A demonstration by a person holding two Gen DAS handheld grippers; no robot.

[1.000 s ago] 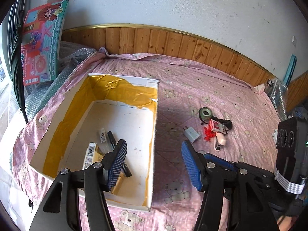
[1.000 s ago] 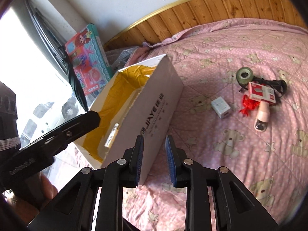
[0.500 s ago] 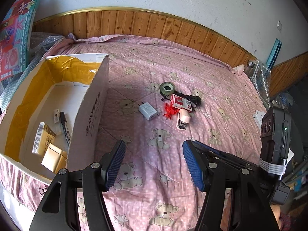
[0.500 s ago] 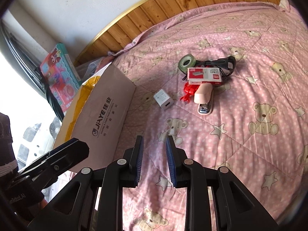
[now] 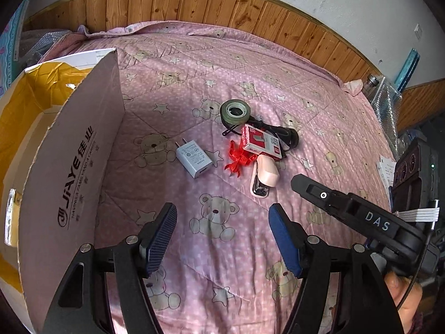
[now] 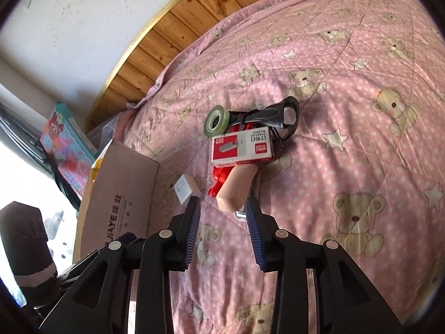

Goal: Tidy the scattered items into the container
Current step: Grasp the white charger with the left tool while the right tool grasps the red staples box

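The right gripper (image 6: 222,217) hangs released, straddling the near end of the pink stapler (image 6: 235,192) on the bed (image 6: 361,139) — empty, like the left gripper (image 5: 222,233). The stapler looks rigid, smooth and fairly light — best pinched across its narrow body, clear of the staple box (image 6: 242,149) resting on it.

Bright daylight, blown-out left side, fisheye-warped dark corners.

"JiAYE" on the cardboard box (image 5: 75,172) wall, "DAS" on the right hand-held gripper (image 5: 300,183) — staple box (image 6: 242,150) print too small.
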